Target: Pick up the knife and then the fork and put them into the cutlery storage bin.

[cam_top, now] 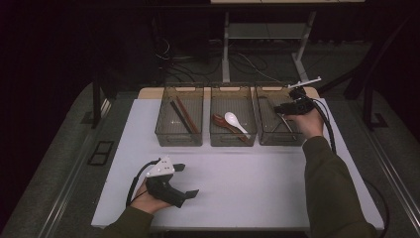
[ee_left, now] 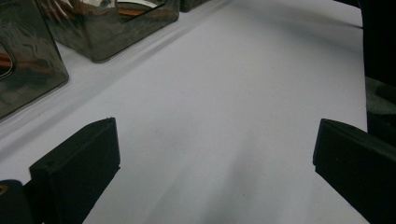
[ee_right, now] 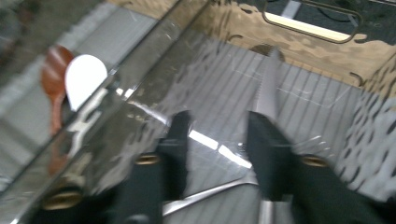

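Nearest, the left hand-held gripper (cam_top: 184, 180) rests low on the white surface (cam_top: 247, 188), tipped on its side, jaws spread wide with nothing between. Farther off, the right forearm stretches to the right-hand bin (cam_top: 265, 134), where the right hand-held gripper (ee_right: 217, 140) dips in, jaws partly apart, a metal knife (ee_right: 268, 91) lying just beyond them.

Near half of the white table (cam_top: 247, 188) lay bare, open passage left to right. Far side was blocked by three bins in a row: left bin (cam_top: 179, 139), middle bin (cam_top: 233, 140), right bin (cam_top: 282, 140), walls just beside each other, entry from above. Right gripper (cam_top: 282, 110) sat inside the right bin with metal cutlery (ee_right: 268, 88) crowding its floor.
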The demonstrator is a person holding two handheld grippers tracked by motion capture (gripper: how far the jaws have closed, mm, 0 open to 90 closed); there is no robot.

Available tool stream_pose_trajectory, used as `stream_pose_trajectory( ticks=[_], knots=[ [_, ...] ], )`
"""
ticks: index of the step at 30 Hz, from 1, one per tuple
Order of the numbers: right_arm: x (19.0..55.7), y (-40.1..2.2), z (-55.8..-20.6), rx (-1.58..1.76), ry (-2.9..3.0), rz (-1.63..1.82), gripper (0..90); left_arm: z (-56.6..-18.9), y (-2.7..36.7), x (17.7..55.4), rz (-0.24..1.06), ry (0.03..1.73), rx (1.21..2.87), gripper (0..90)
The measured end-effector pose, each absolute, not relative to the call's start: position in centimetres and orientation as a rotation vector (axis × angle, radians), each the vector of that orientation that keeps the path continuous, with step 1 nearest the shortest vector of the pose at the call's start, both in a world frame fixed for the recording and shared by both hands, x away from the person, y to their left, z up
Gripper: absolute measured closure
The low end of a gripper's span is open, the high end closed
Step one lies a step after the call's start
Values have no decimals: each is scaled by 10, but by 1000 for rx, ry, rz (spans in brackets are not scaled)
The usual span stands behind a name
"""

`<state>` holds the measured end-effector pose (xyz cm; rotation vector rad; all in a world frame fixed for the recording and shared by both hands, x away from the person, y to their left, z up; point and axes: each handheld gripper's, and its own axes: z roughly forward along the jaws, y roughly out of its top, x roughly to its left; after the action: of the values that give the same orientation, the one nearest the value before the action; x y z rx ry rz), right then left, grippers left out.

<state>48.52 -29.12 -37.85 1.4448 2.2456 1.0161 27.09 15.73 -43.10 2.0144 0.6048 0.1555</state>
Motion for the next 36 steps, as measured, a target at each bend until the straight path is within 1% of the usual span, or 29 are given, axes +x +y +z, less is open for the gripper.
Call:
stream_pose_trajectory(
  ticks=[3,5,7,10,12,16,22,24,32,34,36],
  knots=[
    [478,-294,-376,1427,2250,1057,481,-432,157,272,156,609,2016,3],
    [473,-297,-374,1415,2247,1095,410,-432,157,273,153,608,2024,3],
    [469,-300,-373,1413,2255,1111,380,-433,157,274,152,608,2028,2],
    [460,-303,-372,1391,2238,1158,304,-434,156,275,154,618,2030,2],
    [455,-306,-371,1388,2226,1168,282,-434,156,275,155,618,2034,2],
    [441,-310,-372,1375,2211,1204,198,-434,155,275,152,617,2039,3],
    [419,-314,-374,1324,2183,1243,178,-434,156,275,157,614,2045,3],
    [411,-314,-375,1311,2183,1237,150,-434,155,275,154,616,2048,3],
    [383,-312,-380,1273,2164,1287,149,-434,156,275,157,617,2050,2],
    [377,-311,-382,1263,2149,1284,127,-434,156,275,157,619,2049,2],
    [371,-310,-385,1257,2140,1290,126,-434,156,275,156,618,2049,3]
  ],
)
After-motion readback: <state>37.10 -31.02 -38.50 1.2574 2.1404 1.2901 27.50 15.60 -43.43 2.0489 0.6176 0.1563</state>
